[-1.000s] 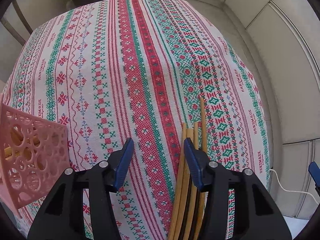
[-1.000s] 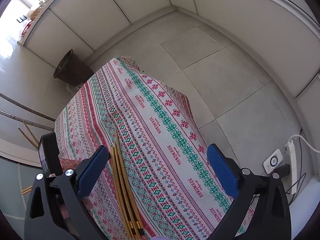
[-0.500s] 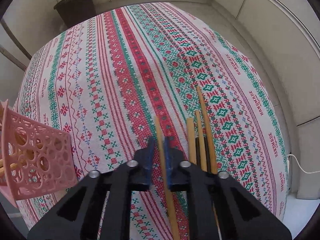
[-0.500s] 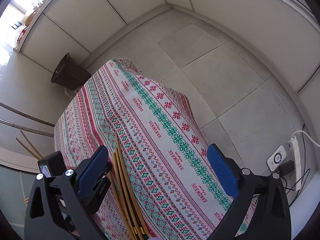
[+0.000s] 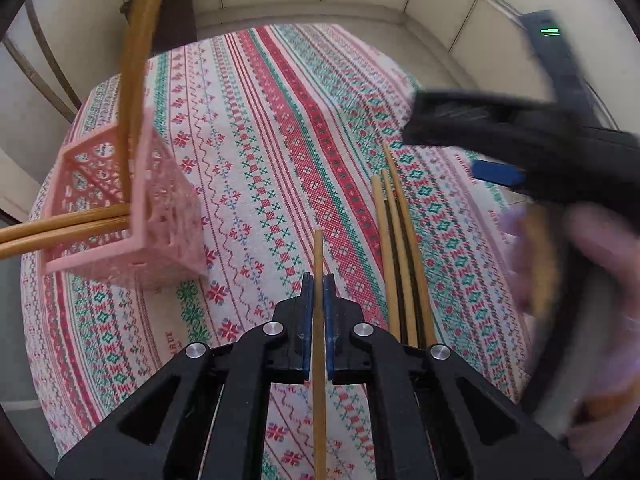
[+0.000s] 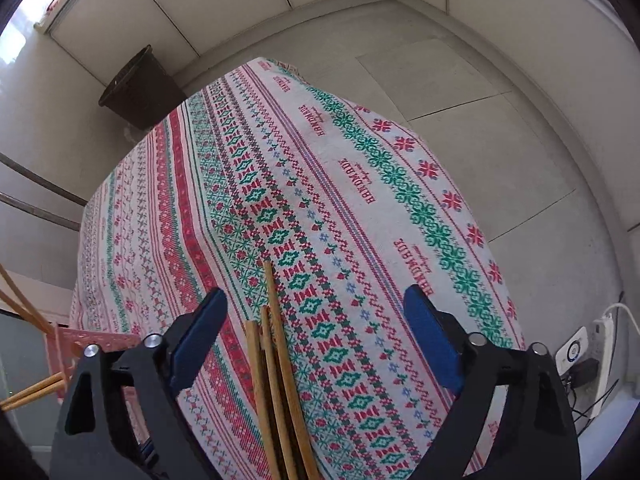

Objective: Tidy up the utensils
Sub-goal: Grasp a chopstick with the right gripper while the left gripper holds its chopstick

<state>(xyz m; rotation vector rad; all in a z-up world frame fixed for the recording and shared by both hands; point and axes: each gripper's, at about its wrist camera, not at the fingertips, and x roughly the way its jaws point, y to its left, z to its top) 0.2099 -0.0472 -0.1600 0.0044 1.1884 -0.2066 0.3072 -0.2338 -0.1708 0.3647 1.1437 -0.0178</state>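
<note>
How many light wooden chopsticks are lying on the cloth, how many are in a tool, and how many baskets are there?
Light wooden chopsticks lying on the patterned tablecloth: 3
Light wooden chopstick clamped in the left tool: 1
Pink perforated plastic basket: 1
Total: 5

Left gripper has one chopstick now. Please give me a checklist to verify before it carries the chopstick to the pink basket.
1. Left gripper shut on one chopstick: ok.
2. Only a single stick between the blue pads: ok.
3. Grip firm enough for the carry: cannot tell.
4. Pink basket standing upright: not ok, it looks tilted.
5. Room in the basket beside the chopsticks already in it: cannot tell.
6. Right gripper open over the remaining chopsticks, off the path toward the basket: ok.
</note>
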